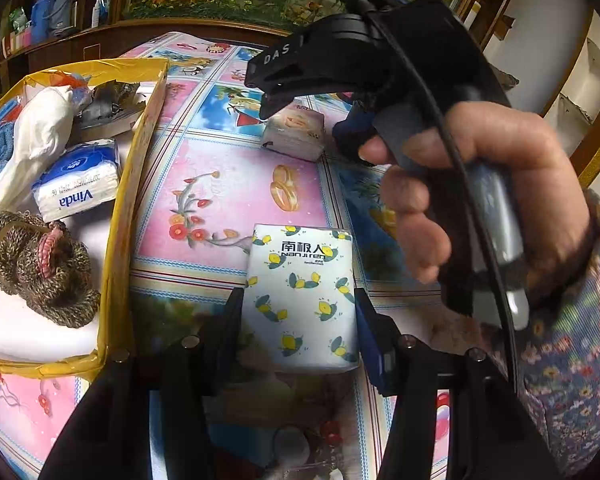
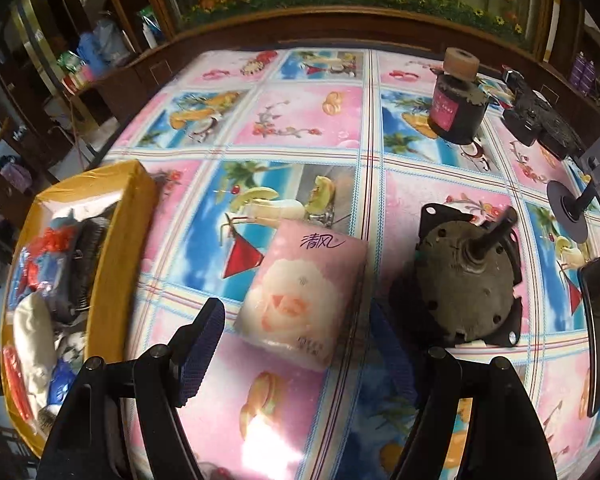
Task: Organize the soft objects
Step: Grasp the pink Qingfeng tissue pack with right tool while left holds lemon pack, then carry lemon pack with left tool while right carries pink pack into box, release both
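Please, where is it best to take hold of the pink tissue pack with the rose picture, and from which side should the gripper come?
Grip the pink tissue pack across its two long side edges, near the middle, coming down from above. It lies flat on the tablecloth, and the open right gripper already straddles its near end. The motor stands close beside it, so keep the fingers tight to the pack.

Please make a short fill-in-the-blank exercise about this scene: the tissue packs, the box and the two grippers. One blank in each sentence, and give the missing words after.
1. The left gripper is closed on the tissue pack printed with yellow ____.
2. The pink tissue pack lies between the open fingers of the ____ gripper.
3. The blue and white Vinda tissue pack lies inside the ____ box.
4. Right of the pink pack stands a grey round ____.

Missing words: lemons; right; yellow; motor
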Motion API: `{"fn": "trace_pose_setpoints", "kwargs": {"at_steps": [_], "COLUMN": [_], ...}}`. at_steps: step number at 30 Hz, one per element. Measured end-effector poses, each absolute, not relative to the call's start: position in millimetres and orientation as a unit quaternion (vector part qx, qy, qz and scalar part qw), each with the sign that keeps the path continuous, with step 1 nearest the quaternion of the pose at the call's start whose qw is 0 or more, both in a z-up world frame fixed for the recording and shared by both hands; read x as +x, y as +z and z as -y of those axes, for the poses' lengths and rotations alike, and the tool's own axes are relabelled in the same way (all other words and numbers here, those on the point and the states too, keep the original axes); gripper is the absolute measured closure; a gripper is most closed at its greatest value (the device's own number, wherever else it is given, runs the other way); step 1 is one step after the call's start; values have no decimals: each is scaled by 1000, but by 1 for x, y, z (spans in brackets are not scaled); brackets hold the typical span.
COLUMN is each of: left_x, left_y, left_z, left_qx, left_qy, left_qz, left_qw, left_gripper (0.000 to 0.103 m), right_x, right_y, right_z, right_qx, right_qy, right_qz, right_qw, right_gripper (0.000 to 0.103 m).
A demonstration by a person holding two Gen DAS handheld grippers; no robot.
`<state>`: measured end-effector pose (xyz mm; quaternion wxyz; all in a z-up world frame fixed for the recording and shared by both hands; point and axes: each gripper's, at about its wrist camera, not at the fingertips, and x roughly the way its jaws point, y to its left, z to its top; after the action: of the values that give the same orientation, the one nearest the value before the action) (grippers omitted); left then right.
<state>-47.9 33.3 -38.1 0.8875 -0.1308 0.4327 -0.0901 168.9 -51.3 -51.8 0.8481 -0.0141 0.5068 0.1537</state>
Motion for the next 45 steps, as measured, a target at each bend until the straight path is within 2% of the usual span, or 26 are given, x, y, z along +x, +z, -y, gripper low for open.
{"fn": "trace_pose_setpoints", "kwargs": {"at_steps": [2, 3, 4, 9, 12, 17, 22, 30, 45], "left_x": [-47, -47, -47, -45, -46, -44, -45, -43, -52], "left_y": [-39, -39, -39, -39, -39, -39, -38, -38, -28], "left_z": [-34, -34, -33, -32, -32, -31, -28, -4, 0], "left_qx": [-131, -131, -130, -128, -128, -125, -118, -78, -117], "left_qy": [-90, -88, -87, -83, -83, -80, -67, -17, -27], "left_qz": [-433, -434, -434, -435, -435, -436, -438, -446, -404], "left_qw": [887, 887, 887, 887, 887, 888, 889, 891, 907], "left_gripper": [52, 52, 52, 52, 52, 52, 52, 49, 52], "right_x": [173, 174, 174, 160, 138, 81, 37, 31, 30], "right_y": [-55, -57, -57, -53, -37, -1, -11, -33, -32], "right_z": [45, 43, 41, 42, 50, 96, 160, 202, 214], "right_qx": [-26, -28, -39, -44, -43, -43, -12, 33, 48], "right_qy": [152, 154, 148, 181, 216, 262, 274, 273, 255], "right_qz": [-510, -512, -509, -499, -475, -393, -365, -381, -380], "right_qw": [846, 845, 847, 847, 852, 880, 890, 883, 888], "right_gripper": [27, 36, 41, 47, 47, 47, 47, 47, 47]}}
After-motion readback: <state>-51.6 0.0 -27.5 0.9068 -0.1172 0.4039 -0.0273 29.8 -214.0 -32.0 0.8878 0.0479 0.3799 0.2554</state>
